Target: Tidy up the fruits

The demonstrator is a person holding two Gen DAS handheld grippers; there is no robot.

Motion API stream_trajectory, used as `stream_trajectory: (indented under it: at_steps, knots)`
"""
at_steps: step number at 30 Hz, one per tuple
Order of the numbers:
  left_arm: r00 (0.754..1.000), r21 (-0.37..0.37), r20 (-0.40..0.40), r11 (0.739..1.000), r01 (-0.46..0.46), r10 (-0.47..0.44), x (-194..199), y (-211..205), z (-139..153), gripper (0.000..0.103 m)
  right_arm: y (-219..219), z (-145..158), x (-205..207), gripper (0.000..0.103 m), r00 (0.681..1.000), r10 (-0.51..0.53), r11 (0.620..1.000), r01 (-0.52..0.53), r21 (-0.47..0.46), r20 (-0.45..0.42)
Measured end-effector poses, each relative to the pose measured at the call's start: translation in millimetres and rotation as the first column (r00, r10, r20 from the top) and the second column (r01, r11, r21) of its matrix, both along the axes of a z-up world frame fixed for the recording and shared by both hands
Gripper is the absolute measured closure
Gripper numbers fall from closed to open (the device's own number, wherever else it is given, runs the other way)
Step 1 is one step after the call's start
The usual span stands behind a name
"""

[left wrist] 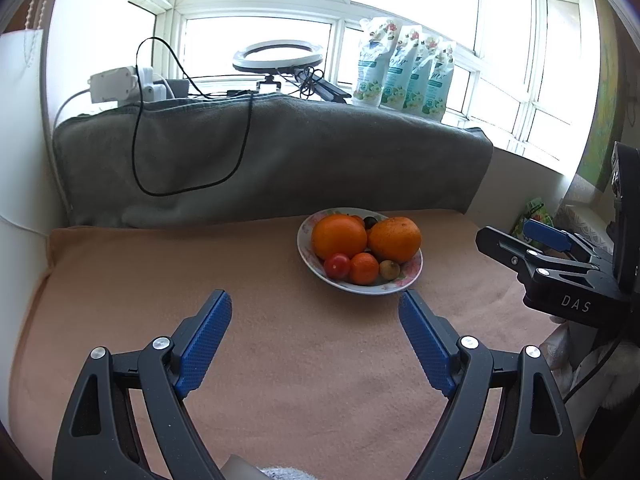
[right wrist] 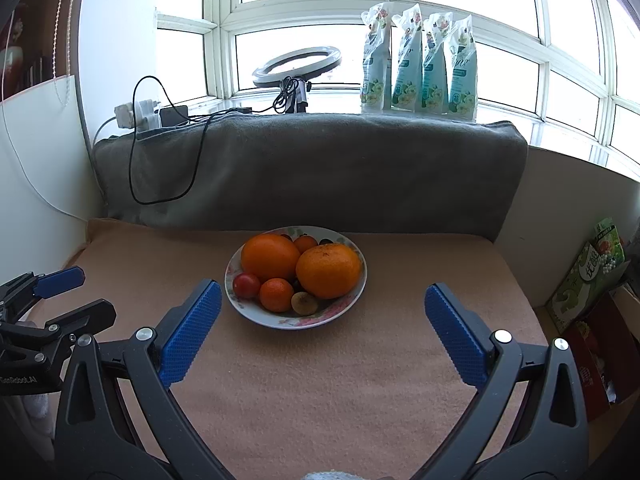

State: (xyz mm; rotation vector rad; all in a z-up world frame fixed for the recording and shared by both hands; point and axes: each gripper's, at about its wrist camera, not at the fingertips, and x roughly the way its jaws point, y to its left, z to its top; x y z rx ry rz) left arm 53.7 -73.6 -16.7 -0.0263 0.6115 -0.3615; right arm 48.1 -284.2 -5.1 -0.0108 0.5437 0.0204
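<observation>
A flowered white plate [right wrist: 352, 296] [left wrist: 412, 276] rests on the peach cloth and holds the fruit. Two big oranges [right wrist: 270, 257] [right wrist: 328, 270] fill its back; a red tomato [right wrist: 246, 285], a small tangerine [right wrist: 276, 294] and a small brownish fruit [right wrist: 304, 303] lie at its front. In the left wrist view the oranges [left wrist: 339, 237] [left wrist: 395, 239], tomato [left wrist: 337, 266] and tangerine [left wrist: 364, 268] show the same way. My left gripper [left wrist: 315, 305] stands open short of the plate, a little left of it. My right gripper [right wrist: 323, 295] is open too, its blue pads either side of the plate's near rim, touching nothing.
A grey blanket [right wrist: 312, 168] covers a low ledge behind the plate, a black cable [right wrist: 136, 168] hanging over it. On the windowsill stand a ring light [right wrist: 296, 65], a plug strip [right wrist: 138, 116] and several refill pouches [right wrist: 420, 64]. Cartons [right wrist: 588, 276] crowd the right edge.
</observation>
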Motion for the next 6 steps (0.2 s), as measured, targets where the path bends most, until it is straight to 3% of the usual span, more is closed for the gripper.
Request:
stream_trajectory:
  at_steps: [6]
  knots:
    - [1.000, 0.003, 0.012, 1.000, -0.006, 0.006, -2.1, -0.2, 0.9, 0.017, -0.6, -0.7, -0.5, 0.000, 1.000, 0.000, 1.000, 0.000, -0.002, 0.001]
